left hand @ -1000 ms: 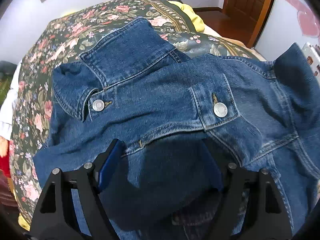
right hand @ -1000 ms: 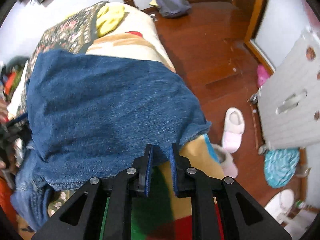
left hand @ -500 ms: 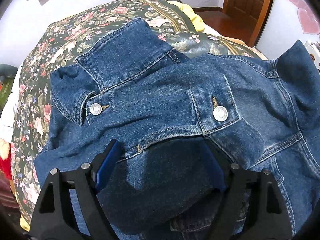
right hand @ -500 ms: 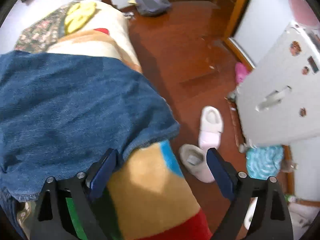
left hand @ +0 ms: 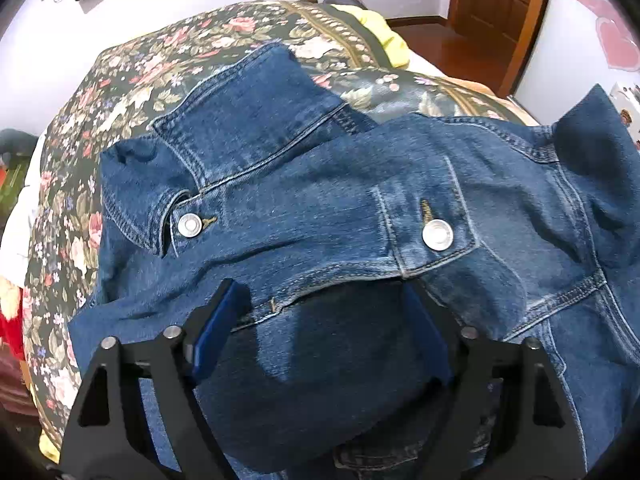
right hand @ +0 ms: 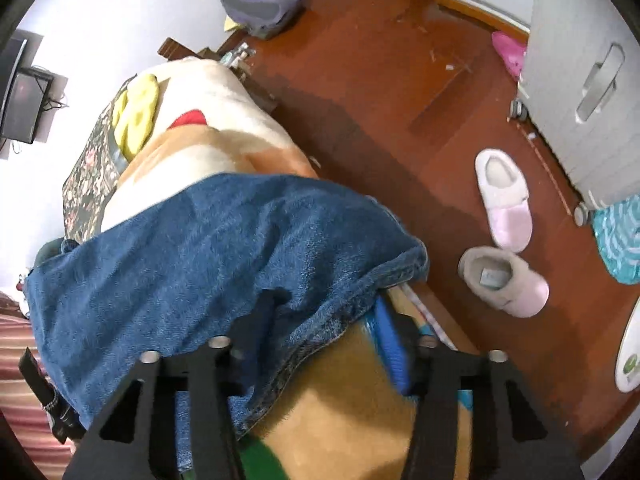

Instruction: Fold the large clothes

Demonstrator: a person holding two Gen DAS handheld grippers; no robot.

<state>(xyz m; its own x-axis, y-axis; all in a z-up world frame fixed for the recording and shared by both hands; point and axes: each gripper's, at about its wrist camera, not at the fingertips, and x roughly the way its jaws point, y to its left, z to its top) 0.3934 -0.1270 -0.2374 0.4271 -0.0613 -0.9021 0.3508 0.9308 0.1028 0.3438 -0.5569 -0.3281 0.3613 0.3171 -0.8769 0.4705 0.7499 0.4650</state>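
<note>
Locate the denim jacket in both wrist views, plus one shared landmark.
Left wrist: denim jacket fills centre and right, collar and two metal buttons up, spread on the floral bedspread.
Right wrist: jacket's plain blue panel at left-centre, hem draped over the bed edge.
Shared landmark: the yellow cushion, top in the left view, upper left in the right.

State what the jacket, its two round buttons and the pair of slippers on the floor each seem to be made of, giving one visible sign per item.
Jacket: denim, matte blue; twill grain, pale double stitching.
Buttons: probably metal; silvery and shiny.
Slippers: plush or fleece, apparently; fuzzy, soft-looking pale surface.
</note>
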